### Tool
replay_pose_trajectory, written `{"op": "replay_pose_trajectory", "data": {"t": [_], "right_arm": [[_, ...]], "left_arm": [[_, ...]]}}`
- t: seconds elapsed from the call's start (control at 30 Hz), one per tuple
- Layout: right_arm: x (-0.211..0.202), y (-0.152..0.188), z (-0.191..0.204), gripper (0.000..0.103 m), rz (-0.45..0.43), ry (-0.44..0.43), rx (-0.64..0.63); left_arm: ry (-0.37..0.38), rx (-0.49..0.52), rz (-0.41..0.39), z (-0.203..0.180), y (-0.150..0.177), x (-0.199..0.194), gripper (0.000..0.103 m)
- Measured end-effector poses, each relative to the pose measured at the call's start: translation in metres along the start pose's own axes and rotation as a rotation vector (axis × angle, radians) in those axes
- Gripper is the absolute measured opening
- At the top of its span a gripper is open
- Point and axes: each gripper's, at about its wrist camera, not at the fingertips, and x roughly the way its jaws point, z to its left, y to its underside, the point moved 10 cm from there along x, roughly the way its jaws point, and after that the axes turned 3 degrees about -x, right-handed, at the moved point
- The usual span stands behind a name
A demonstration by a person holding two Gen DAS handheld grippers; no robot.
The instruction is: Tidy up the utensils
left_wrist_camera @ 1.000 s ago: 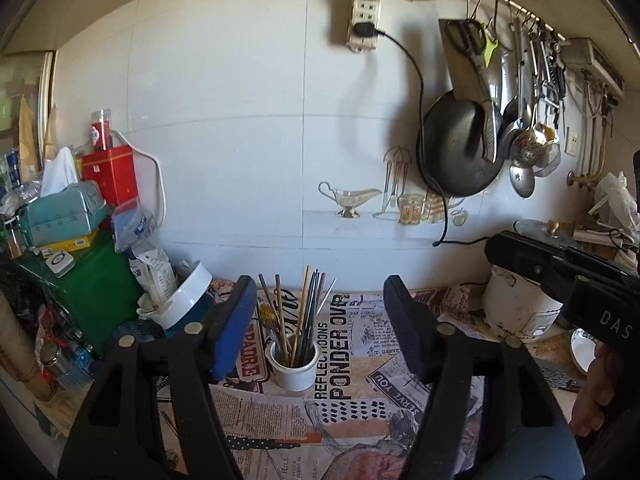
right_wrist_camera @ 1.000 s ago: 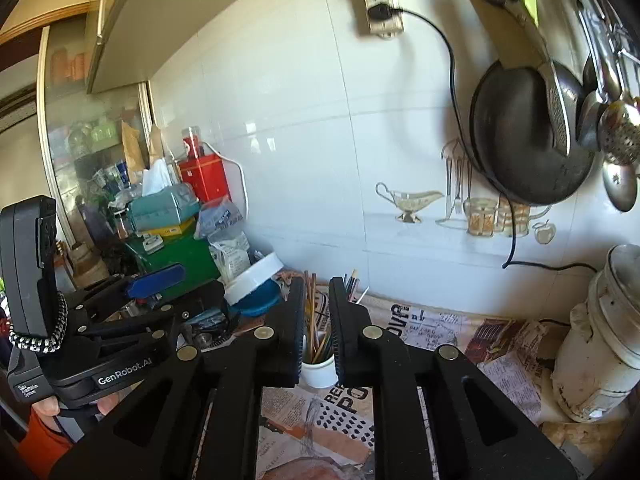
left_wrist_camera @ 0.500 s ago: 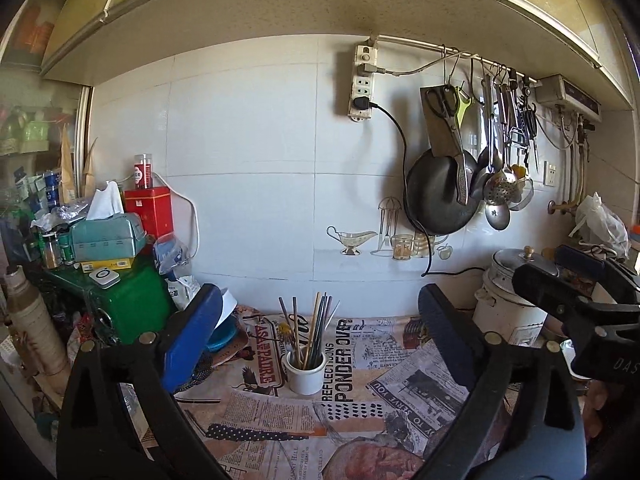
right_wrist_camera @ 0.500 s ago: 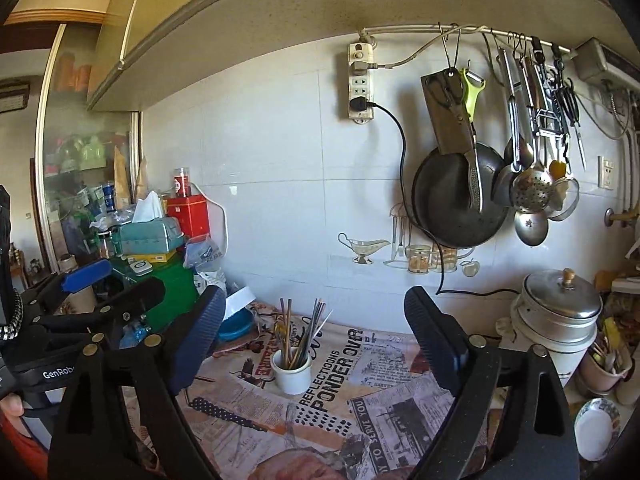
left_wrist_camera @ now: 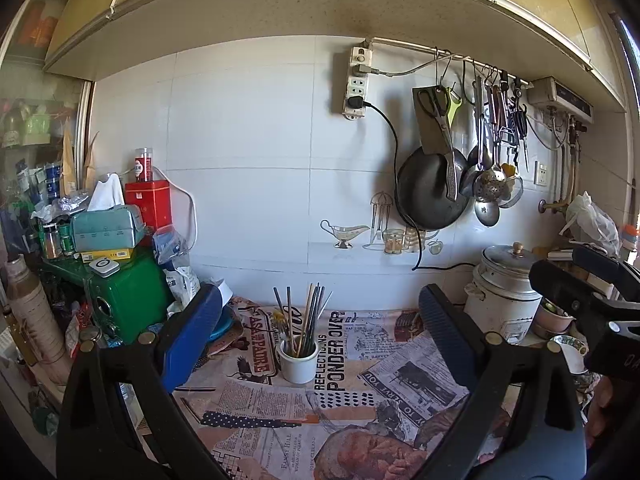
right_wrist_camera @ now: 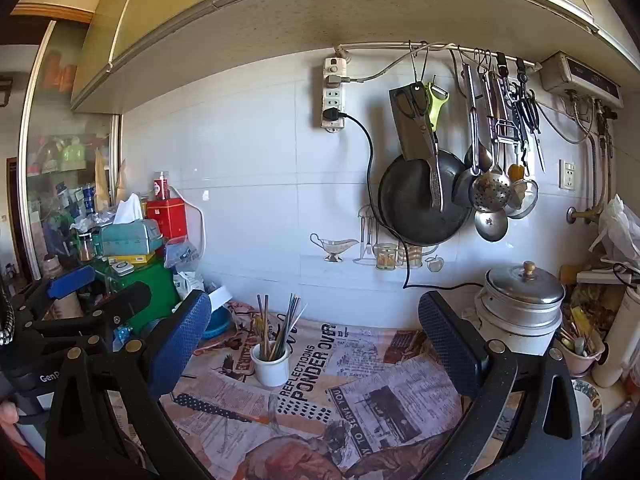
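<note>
Counter covered in a printed newspaper-pattern cloth (left_wrist_camera: pixel 336 392), white tiled wall behind.

Small white ceramic cup (left_wrist_camera: pixel 298 362) stands upright on the cloth, near the wall, left of centre. It holds a bundle of thin chopsticks (left_wrist_camera: pixel 308 320), some dark metal, some pale wood, fanned out and leaning. Same cup from the right wrist view (right_wrist_camera: pixel 271 367), sticks (right_wrist_camera: pixel 280 328) upright in it.

Left gripper (left_wrist_camera: pixel 320 332): jaws spread wide, blue-padded fingers (left_wrist_camera: pixel 192 336) on either side of the view, nothing between them. The cup sits beyond the tips, not touched. The gripper hangs above the cloth, aimed slightly downward toward the wall.

Right gripper (right_wrist_camera: pixel 316 336): jaws opening, already very wide; nothing between the dark textured pads (right_wrist_camera: pixel 448 344). Cup lies ahead and left of centre, clear of both fingers.

Each gripper shows at the edge of the other's view: black body of the right one at far right in the left view, the left one at far left in the right view, with a bit of the person's hand (right_wrist_camera: pixel 8 416) under it.

Wall rail: black round pan (left_wrist_camera: pixel 430 192), cleaver, scissors, green peeler, ladles and a perforated skimmer (left_wrist_camera: pixel 490 188) hang from hooks. White power strip (left_wrist_camera: pixel 356 84) with a black cord plugged in.

Right side: white rice cooker with metal lid (right_wrist_camera: pixel 520 304). Left side: green box (left_wrist_camera: pixel 128 300), red tin (left_wrist_camera: pixel 146 204), teal tissue box (left_wrist_camera: pixel 106 228) stacked among clutter.
</note>
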Motion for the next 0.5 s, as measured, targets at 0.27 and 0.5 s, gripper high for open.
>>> {"op": "replay_pose_trajectory", "data": {"t": [0.27,0.5], "right_arm": [[-0.0022,0.0034,-0.0025,0.103,0.009,0.007,0.009],[-0.0030,0.0055,-0.0030,0.103,0.018,0.006,0.013]], "left_arm": [[-0.002,-0.007,0.012,-0.0003,0.0058,0.0015,0.099],[-0.005,0.002,0.021,-0.0024,0.0094,0.0026,0.099]]}}
